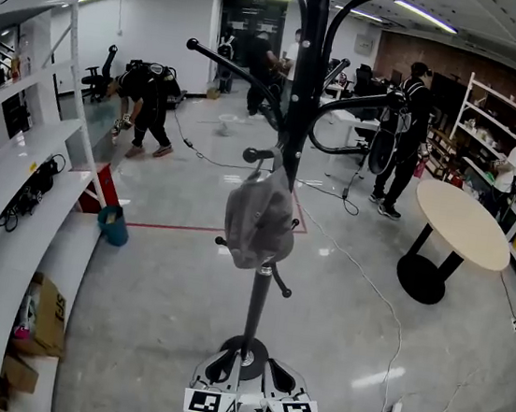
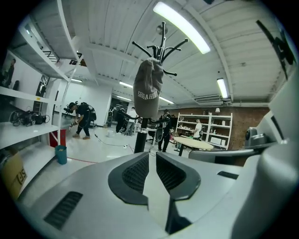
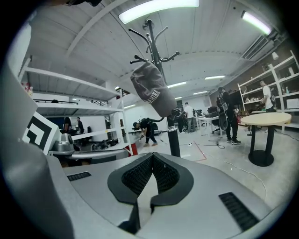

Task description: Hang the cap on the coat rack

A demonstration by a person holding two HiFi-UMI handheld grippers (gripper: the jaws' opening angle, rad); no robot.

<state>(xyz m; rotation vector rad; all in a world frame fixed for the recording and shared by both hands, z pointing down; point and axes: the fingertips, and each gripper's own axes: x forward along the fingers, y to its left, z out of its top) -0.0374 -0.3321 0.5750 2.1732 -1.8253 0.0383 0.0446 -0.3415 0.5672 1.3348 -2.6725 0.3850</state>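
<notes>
A grey cap (image 1: 259, 219) hangs on a low hook of the black coat rack (image 1: 301, 93), partway up its pole. The cap (image 2: 148, 88) also shows in the left gripper view, and the cap (image 3: 152, 88) in the right gripper view, well ahead of both grippers and above them. My left gripper (image 1: 223, 364) and right gripper (image 1: 283, 373) sit side by side near the rack's base, at the bottom of the head view. The left gripper (image 2: 152, 154) has a narrow gap between its pads with nothing in it. The right gripper (image 3: 152, 155) has its tips together, holding nothing.
White shelving (image 1: 12, 215) runs along the left, with a cardboard box (image 1: 41, 313) on it and a blue bin (image 1: 114, 226) beside it. A round table (image 1: 463, 223) stands at the right. A cable (image 1: 396, 341) lies on the floor. Several people work at the back.
</notes>
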